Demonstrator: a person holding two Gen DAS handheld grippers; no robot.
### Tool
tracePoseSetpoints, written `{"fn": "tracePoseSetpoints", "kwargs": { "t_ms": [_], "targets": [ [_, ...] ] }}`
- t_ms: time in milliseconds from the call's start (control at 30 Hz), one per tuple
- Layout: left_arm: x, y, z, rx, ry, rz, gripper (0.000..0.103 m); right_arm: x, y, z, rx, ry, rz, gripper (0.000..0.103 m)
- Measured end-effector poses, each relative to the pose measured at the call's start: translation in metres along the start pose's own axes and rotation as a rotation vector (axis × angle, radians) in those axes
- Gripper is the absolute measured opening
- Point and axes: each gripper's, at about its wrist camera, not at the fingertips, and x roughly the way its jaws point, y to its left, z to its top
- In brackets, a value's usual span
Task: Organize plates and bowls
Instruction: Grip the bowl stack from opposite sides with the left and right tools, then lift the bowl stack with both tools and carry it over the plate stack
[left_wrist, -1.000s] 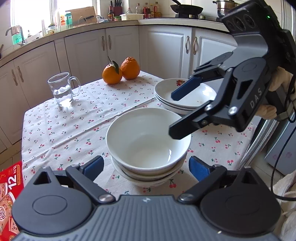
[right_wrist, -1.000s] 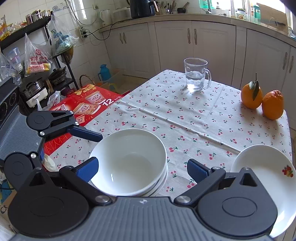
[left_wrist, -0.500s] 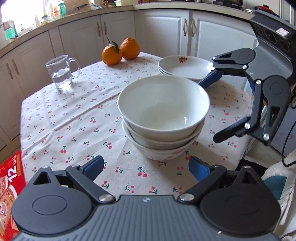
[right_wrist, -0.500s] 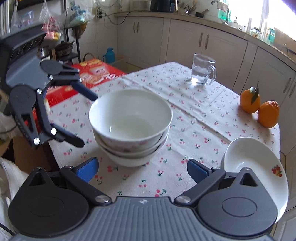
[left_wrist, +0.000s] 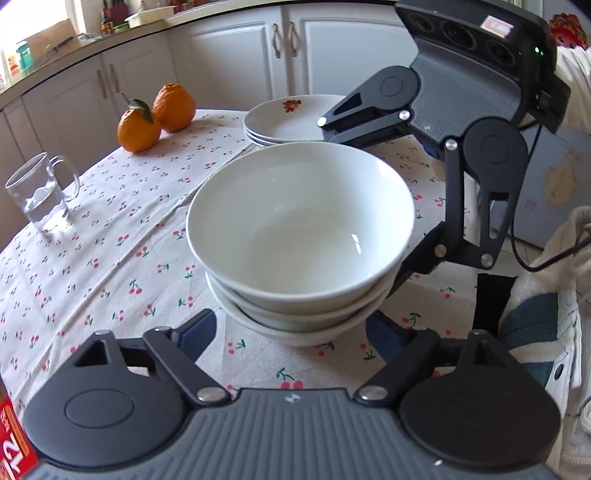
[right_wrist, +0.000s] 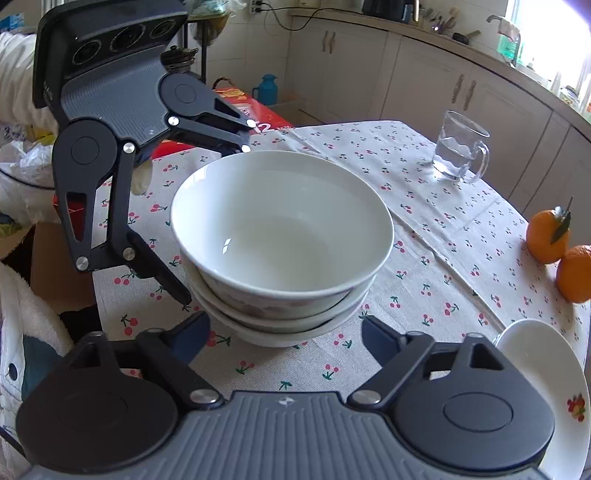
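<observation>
Three white bowls sit nested in a stack (left_wrist: 299, 236) (right_wrist: 280, 229) on the cherry-print tablecloth (left_wrist: 110, 258). My left gripper (left_wrist: 291, 328) (right_wrist: 214, 221) straddles the foot of the stack from one side and my right gripper (right_wrist: 284, 328) (left_wrist: 362, 214) from the opposite side. Both pairs of jaws are closing with the stack between them. In each wrist view the blue pads (left_wrist: 199, 332) (right_wrist: 195, 328) stand just off the bottom bowl, with a little cloth still showing. A stack of white plates (left_wrist: 288, 122) (right_wrist: 546, 369) with a red flower mark lies beyond the bowls.
Two oranges (left_wrist: 155, 114) (right_wrist: 561, 251) and a glass mug of water (left_wrist: 40, 195) (right_wrist: 458, 151) stand farther back on the table. A red carton (right_wrist: 258, 110) lies past the table edge. A person's fuzzy white sleeve (left_wrist: 554, 295) is close beside the table. Kitchen cabinets ring the room.
Both grippers sank and rolled, coming down from above the bowls to either side of the stack. Their jaws narrowed around its lowest bowl. The bowls, plates, oranges and mug stayed put.
</observation>
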Motion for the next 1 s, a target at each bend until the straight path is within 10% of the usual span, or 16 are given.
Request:
{"fn": "tracePoseSetpoints", "kwargs": {
  "t_ms": [1000],
  "targets": [
    [0.004,0.013,0.007,0.072,0.036,-0.115,0.08,0.005,-0.013,0.008,0.008,0.042,0.096,0.079]
  ]
}}
